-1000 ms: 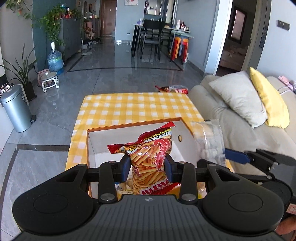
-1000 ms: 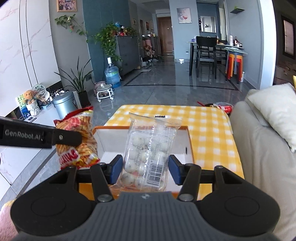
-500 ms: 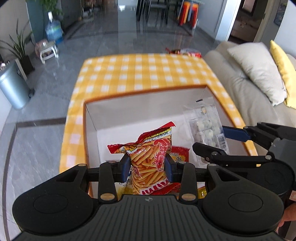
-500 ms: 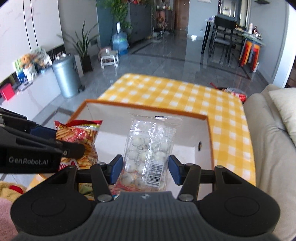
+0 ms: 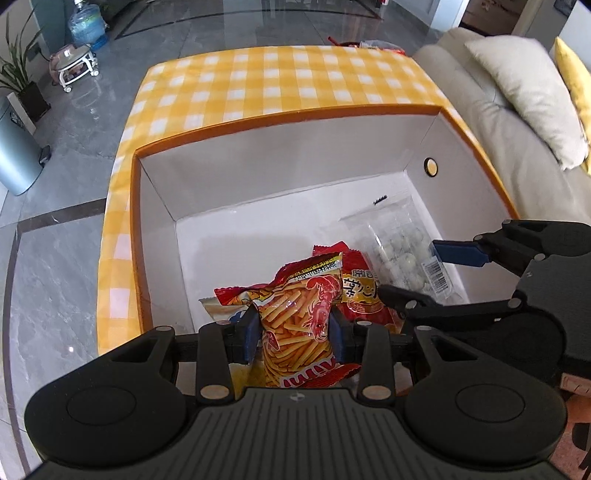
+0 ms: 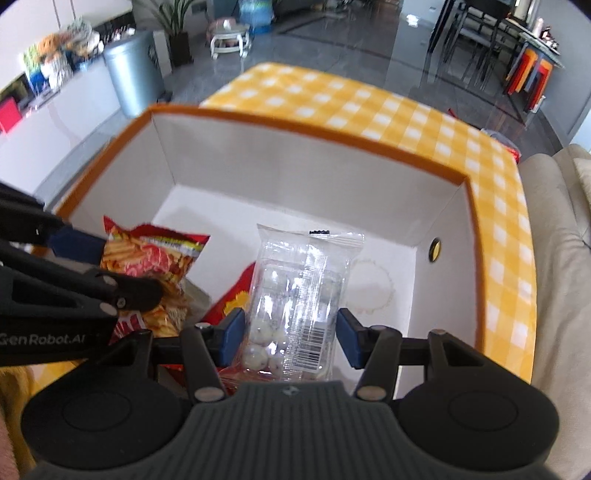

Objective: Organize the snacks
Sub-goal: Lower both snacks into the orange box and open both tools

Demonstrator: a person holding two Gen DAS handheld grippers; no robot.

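Shrimp-stick bag (image 5: 295,317) clamped in left hand-held gripper (image 5: 294,329), clear candy pack (image 6: 295,295) clamped in right hand-held gripper (image 6: 290,338), both over box (image 5: 280,162)

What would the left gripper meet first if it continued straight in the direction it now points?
Probably the red snack packet lying in the white box, just ahead of the shrimp-stick bag that the left gripper holds. Depth is unclear; the bag's top edge would likely touch it first.

You're in a home living room: a beige sofa (image 5: 480,96) with cushions (image 5: 517,81), a checked tablecloth (image 5: 280,85), grey tiled floor (image 5: 55,229), a potted plant (image 6: 173,22), a water jug (image 5: 86,27), a bin (image 6: 133,81) and dining chairs (image 6: 476,48) beyond.
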